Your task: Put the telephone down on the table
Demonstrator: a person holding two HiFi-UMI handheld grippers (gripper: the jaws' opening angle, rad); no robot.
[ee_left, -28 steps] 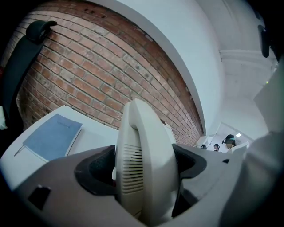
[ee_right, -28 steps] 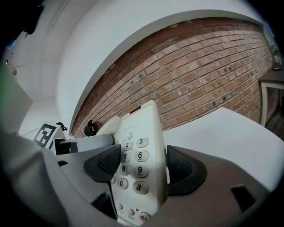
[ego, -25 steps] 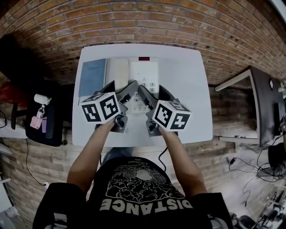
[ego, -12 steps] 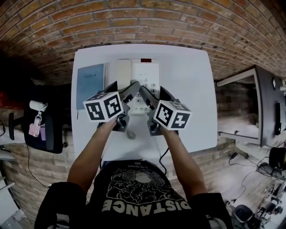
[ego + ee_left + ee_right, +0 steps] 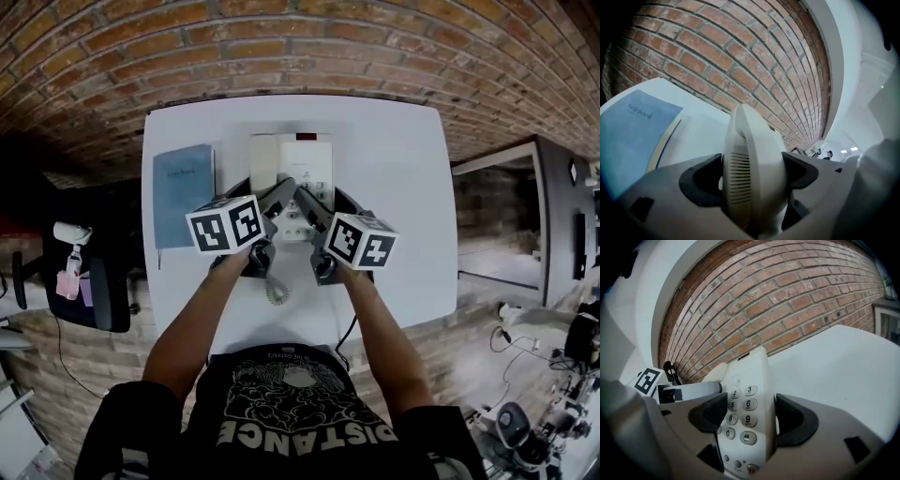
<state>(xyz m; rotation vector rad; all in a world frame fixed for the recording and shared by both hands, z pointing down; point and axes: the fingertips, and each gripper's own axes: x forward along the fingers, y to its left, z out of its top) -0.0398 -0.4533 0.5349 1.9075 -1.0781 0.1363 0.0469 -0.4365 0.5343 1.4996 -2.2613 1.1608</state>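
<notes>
coiled cord: on the table, nearest the person, below both grippers
left gripper: clamped on the cream handset – grille end between the pads
right gripper: gripping the telephone base at the keypad
telephone: mid-table, over the white table – contact with the surface unclear
blue notebook: flat, just left of the handset
brick wall: behind the table's far edge

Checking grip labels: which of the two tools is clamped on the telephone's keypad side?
The right tool, jaws shut on the keypad half of the telephone; the left tool clamps the handset side instead.
</notes>
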